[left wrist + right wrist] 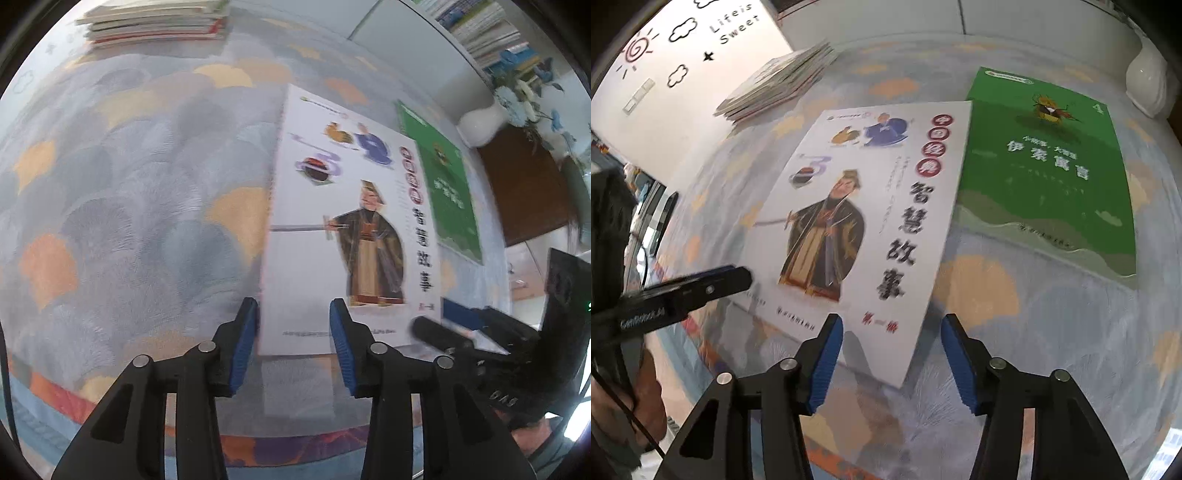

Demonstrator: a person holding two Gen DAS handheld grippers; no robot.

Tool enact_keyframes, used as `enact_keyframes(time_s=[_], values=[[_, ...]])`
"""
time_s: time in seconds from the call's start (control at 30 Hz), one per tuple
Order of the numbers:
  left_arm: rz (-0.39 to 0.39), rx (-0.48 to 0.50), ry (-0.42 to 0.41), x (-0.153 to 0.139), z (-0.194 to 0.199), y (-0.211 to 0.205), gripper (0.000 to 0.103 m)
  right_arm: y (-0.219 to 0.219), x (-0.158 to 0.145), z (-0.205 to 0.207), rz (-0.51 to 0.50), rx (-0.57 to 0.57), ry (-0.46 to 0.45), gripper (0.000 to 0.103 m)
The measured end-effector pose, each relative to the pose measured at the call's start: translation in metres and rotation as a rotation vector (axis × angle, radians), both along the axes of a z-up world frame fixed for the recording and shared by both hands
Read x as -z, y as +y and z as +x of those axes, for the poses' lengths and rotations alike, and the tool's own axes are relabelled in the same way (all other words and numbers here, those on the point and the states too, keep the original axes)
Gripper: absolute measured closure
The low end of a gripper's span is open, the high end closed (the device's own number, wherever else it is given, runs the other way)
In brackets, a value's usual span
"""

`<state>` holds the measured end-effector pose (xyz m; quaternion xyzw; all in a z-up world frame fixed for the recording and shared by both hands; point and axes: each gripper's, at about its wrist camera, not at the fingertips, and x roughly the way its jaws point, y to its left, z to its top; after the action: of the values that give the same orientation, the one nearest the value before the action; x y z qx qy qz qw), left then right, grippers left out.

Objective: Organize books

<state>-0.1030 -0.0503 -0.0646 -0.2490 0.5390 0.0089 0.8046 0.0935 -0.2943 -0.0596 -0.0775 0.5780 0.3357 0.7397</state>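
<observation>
1. Through the left wrist camera, we are seeing our left gripper (293, 343) spread wide, its blue pads on either side of the near edge of the white book (332, 229) and clamping nothing. The book is lying on the patterned cloth (129, 221), overlapping the green book (439, 184); a book stack (155, 22) is sitting far off.
2. Through the right wrist camera, we are seeing our right gripper (892, 354) released too, hovering at the white book's (860, 221) near corner. The green book (1045, 166) is lying just right, partly under it.
</observation>
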Motion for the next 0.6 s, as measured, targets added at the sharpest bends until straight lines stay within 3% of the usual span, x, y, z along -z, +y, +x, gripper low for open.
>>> enact_keyframes(time_s=[0.07, 0.17, 0.23, 0.33, 0.43, 0.53, 0.6], values=[[-0.06, -0.006, -0.055, -0.008, -0.003, 0.003, 0.067, 0.003, 0.0, 0.0, 0.014, 0.006, 0.008, 0.052], [-0.355, -0.023, -0.244, -0.037, -0.013, 0.022, 0.072, -0.006, 0.003, 0.007, 0.084, 0.059, 0.057, 0.052], [-0.421, -0.006, -0.286, -0.046, -0.009, 0.023, 0.073, -0.021, 0.009, 0.015, 0.175, 0.118, 0.144, 0.052], [-0.33, 0.005, -0.237, -0.033, 0.004, 0.016, 0.084, -0.035, 0.015, 0.023, 0.264, 0.181, 0.23, 0.052], [-0.224, -0.025, -0.204, -0.017, 0.015, 0.014, 0.09, -0.036, 0.017, 0.021, 0.28, 0.195, 0.24, 0.052], [-0.304, -0.027, -0.165, -0.004, 0.026, 0.016, 0.092, -0.035, 0.018, 0.019, 0.288, 0.2, 0.237, 0.052], [-0.318, -0.005, -0.153, -0.002, 0.024, 0.016, 0.092, -0.042, 0.018, 0.018, 0.305, 0.216, 0.252, 0.052]])
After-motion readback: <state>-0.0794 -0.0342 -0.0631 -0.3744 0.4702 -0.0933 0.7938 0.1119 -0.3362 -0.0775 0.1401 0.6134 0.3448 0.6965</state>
